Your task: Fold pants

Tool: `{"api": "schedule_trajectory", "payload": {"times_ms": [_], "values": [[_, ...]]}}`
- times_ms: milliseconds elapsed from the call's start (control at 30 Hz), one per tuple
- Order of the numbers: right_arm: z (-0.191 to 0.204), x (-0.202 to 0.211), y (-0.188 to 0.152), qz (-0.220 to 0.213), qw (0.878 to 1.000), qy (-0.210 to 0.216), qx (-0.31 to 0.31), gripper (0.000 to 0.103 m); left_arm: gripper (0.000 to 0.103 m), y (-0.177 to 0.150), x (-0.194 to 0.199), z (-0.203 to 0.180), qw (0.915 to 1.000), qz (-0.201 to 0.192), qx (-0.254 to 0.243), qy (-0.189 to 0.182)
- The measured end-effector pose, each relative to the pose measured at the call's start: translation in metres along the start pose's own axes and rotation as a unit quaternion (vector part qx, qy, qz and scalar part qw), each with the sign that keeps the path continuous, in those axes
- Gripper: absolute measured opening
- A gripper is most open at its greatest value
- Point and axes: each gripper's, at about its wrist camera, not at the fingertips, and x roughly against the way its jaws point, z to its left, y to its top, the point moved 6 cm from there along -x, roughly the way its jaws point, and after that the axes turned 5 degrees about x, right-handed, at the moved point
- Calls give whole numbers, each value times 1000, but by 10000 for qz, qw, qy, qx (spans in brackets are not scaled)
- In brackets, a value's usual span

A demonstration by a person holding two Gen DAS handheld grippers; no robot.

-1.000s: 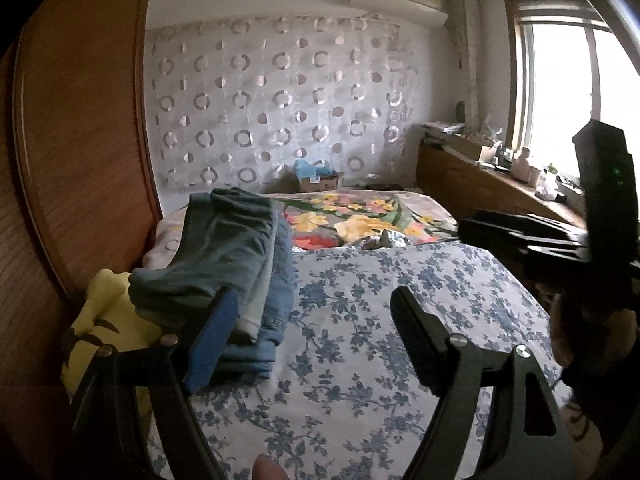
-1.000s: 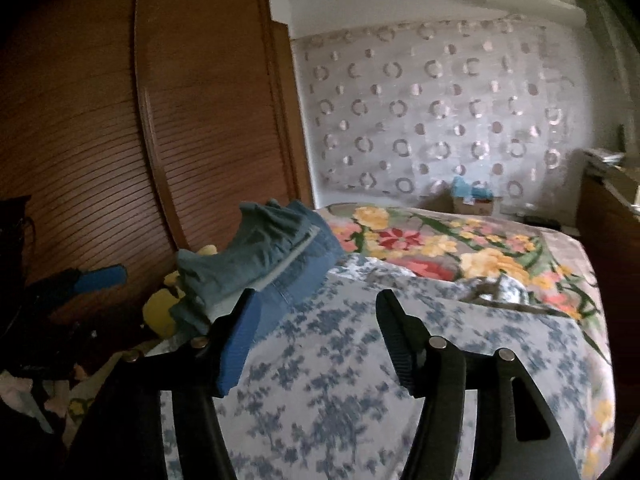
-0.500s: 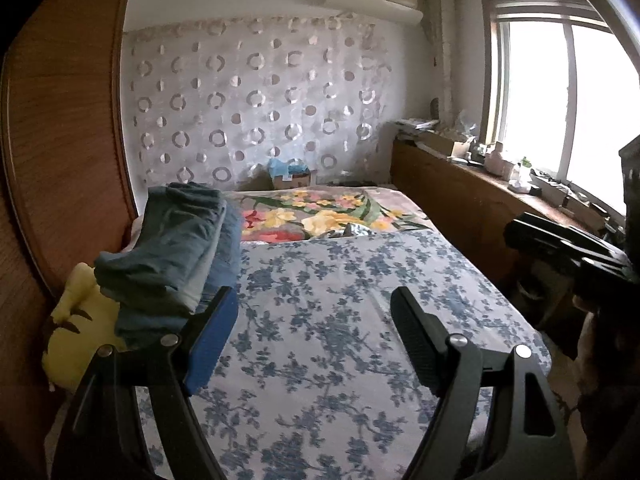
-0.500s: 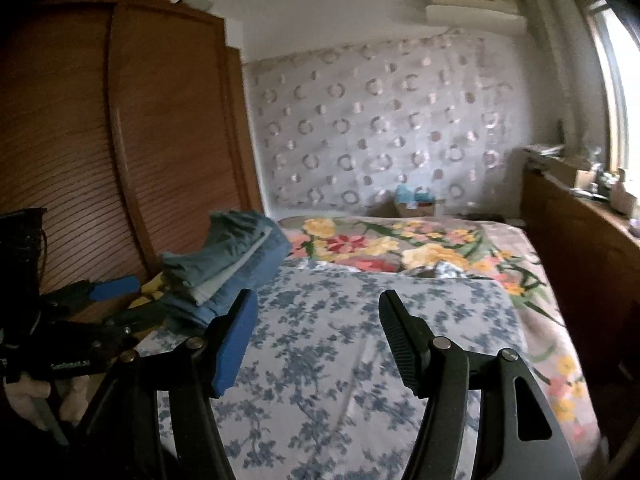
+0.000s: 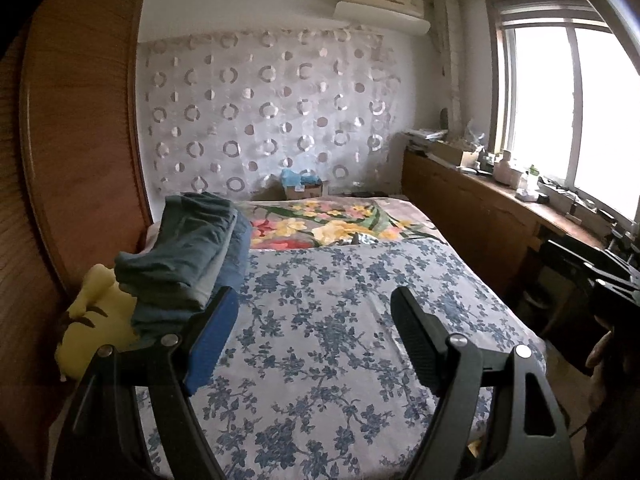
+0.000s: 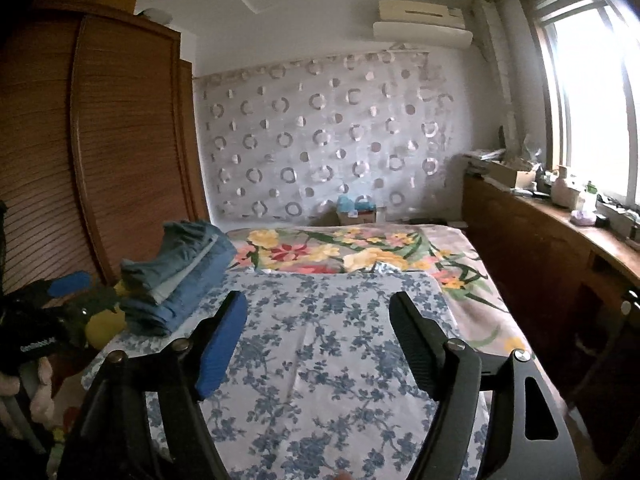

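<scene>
A stack of folded pants [image 5: 192,252], grey-green on top and blue denim below, lies at the left edge of the bed; it also shows in the right wrist view [image 6: 180,272]. My left gripper [image 5: 314,312] is open and empty, held above the blue floral sheet [image 5: 340,320], to the right of the stack and apart from it. My right gripper [image 6: 318,316] is open and empty over the same sheet [image 6: 320,360]. The left gripper also shows at the left edge of the right wrist view [image 6: 68,292].
A yellow plush toy [image 5: 96,328] lies beside the stack against the wooden wardrobe [image 5: 72,160]. A flowered blanket [image 5: 332,224] covers the far half of the bed. A wooden counter [image 5: 500,208] with clutter runs under the window on the right.
Both grippers have pulled back and away from the folded stack, so more of the bed and room shows. The stack has stayed in place. Both grippers stay open.
</scene>
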Motion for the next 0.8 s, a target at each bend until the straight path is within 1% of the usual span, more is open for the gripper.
{"api": "schedule_trajectory", "payload": {"times_ms": [133,333,800], "values": [[8,2,-3,21,10000,-28,-16,79,79,-2,4,-2,10000,-19,6,-48],[1,8,-6,7,9999,-77,-69,80,79,-1,9,-4,10000,-62,-25,-48],[-11,2,-6,-9,10000,-66,-71,81,79,0,13,-6,9999,-109,-7,-55]]}}
